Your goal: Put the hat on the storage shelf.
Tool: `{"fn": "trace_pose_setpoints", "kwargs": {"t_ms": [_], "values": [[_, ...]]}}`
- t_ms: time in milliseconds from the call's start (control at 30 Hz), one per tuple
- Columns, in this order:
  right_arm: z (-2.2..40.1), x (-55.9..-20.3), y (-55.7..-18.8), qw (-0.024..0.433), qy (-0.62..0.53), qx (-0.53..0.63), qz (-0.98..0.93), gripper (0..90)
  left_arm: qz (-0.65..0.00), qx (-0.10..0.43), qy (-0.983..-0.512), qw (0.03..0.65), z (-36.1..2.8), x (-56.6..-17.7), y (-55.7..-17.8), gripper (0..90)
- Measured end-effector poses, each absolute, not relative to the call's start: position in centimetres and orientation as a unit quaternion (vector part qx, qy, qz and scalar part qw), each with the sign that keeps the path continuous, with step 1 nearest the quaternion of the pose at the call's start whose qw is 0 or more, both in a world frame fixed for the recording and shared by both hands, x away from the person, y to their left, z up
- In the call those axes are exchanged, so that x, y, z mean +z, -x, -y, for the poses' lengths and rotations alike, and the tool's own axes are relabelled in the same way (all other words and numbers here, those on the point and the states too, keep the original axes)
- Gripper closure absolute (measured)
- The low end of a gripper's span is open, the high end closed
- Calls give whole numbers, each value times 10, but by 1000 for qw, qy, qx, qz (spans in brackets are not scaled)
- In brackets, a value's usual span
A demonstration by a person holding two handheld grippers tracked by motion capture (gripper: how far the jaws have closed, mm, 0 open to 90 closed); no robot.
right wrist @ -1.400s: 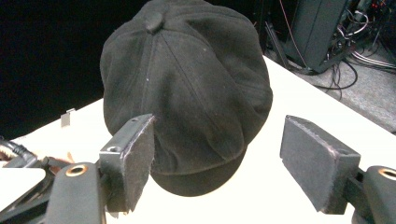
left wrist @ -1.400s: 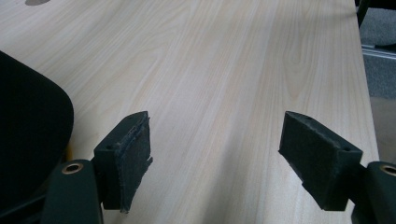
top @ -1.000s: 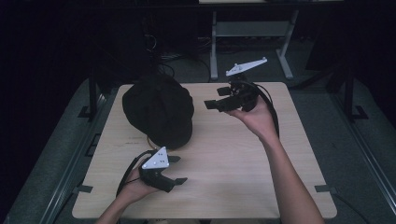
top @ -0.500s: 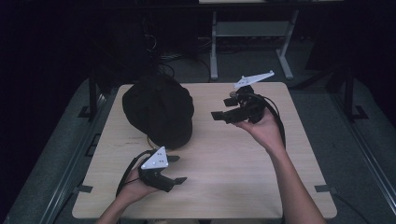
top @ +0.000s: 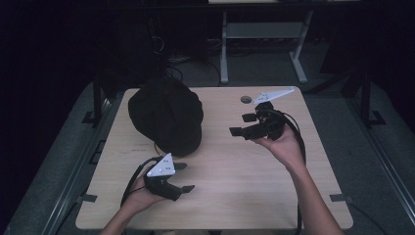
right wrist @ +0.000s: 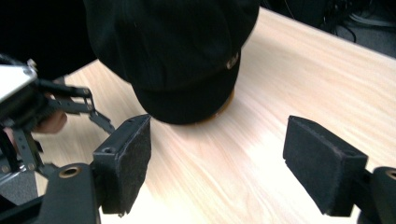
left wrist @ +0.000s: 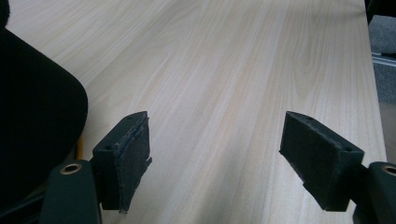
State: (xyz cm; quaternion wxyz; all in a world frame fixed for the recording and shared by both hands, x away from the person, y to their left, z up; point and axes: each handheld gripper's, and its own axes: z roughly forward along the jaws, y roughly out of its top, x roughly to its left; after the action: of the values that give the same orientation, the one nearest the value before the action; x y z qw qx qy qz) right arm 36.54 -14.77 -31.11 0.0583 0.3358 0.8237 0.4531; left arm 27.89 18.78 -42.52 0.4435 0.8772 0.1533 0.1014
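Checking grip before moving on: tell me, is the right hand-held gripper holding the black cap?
No, the right hand-held gripper is open over bare table, short of the black cap.

From my left gripper (left wrist: 215, 154), the black fabric cap (left wrist: 32, 116) runs off the frame's left edge; ahead of my right gripper (right wrist: 217, 158) its crown is cropped.

The cap (top: 166, 115) is black, with what looks like an orange-tan lining at its brim edge. Beneath the cap, the table (top: 235, 176) is pale wood-grain. Both grippers are black with light grey plates.
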Motion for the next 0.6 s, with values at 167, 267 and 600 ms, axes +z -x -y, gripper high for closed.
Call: {"fn": "trace_pose_setpoints", "kwargs": {"t_ms": [167, 267, 600], "values": [[159, -321, -359, 54, -347, 447, -823, 221, -154, 100, -877, 444, -188, -425, -280, 238], [166, -326, -356, 56, -352, 448, -820, 217, -155, 100, -877, 444, -188, -425, -279, 238], [189, -346, -345, 55, -373, 449, -810, 217, -154, 98, -879, 440, -188, -427, -280, 236]]}}
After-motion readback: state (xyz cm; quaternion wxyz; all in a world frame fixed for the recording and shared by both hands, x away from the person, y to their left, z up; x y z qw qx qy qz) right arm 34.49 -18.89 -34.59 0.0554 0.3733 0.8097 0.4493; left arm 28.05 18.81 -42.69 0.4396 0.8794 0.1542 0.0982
